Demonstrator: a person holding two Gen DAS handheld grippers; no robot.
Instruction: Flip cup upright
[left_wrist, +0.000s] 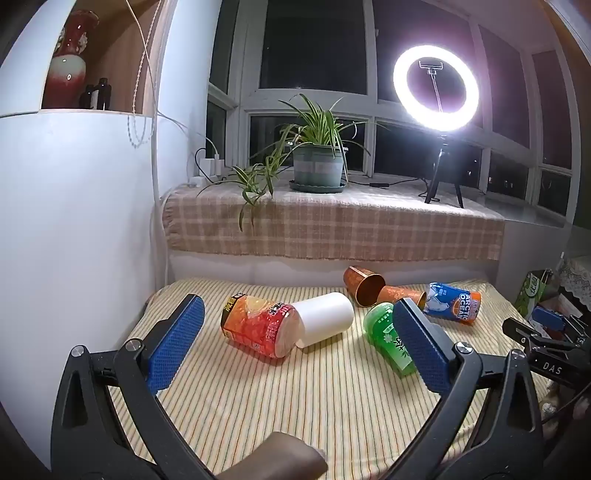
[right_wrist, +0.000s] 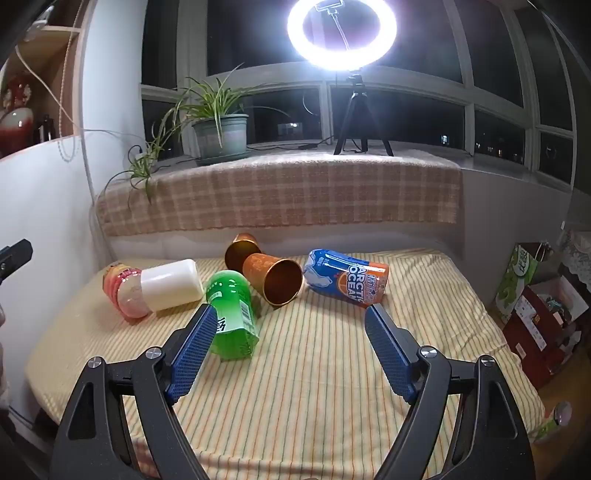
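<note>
— Counting upright cups on the bed (right_wrist: 332, 369): none. All six lie on their sides near its far edge.

— Grippers?

— Left gripper (left_wrist: 299, 343) and right gripper (right_wrist: 291, 350) both spread wide, empty, hovering above the striped cover. The green cup (right_wrist: 232, 314) lies nearest, just beside the right gripper's left pad.

— So nothing done?

— I'd say the whole job remains.

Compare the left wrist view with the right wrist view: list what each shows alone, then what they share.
Left wrist only: the open left gripper and the right gripper's black body at the frame's right edge.
Right wrist only: the open right gripper and the copper metal cup's hollow mouth.
Both: the green plastic cup, white plastic cup and blue-orange printed cup lying on the striped cloth.
</note>
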